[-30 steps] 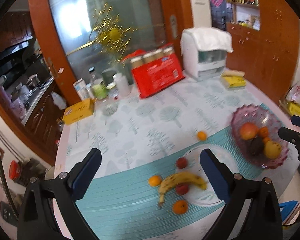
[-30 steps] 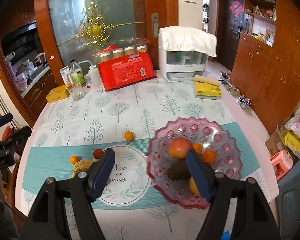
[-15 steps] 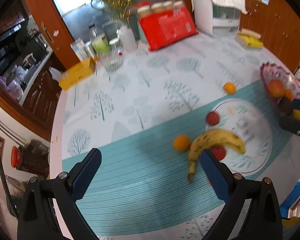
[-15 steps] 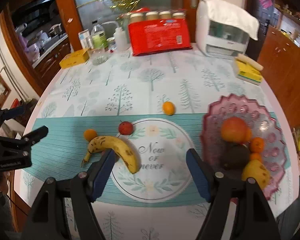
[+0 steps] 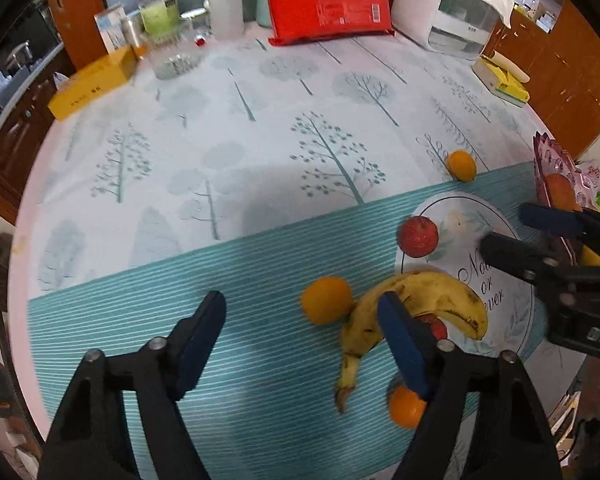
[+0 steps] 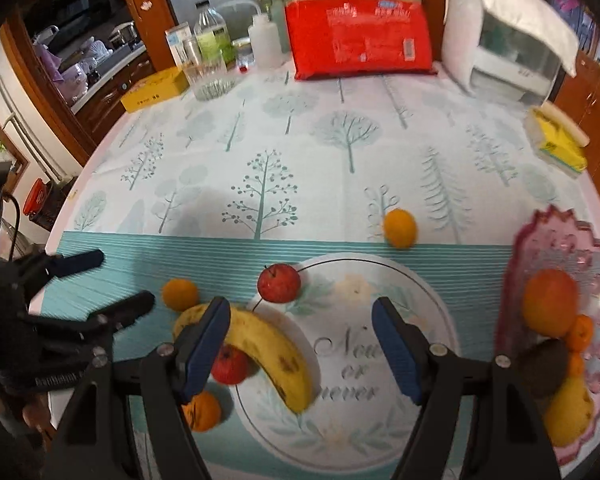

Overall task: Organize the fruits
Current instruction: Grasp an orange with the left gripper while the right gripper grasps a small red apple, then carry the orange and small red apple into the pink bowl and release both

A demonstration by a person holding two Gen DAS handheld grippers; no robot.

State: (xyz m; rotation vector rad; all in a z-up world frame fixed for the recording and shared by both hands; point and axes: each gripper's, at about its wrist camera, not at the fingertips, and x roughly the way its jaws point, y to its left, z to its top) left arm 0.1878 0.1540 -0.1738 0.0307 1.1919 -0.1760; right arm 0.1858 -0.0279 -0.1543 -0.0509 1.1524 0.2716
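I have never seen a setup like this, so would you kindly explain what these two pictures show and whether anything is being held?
There is no robot here: a person holds a two-finger gripper in each hand, and each carries a fisheye camera looking along its fingers. One picture is from the left gripper, whose jaws are closing with nothing between them. The other is from the right gripper, open and empty. Both hover over a round table. On it lie a banana, two red apples, one at, and several loose oranges, one at. A pink bowl at the right already holds fruit.
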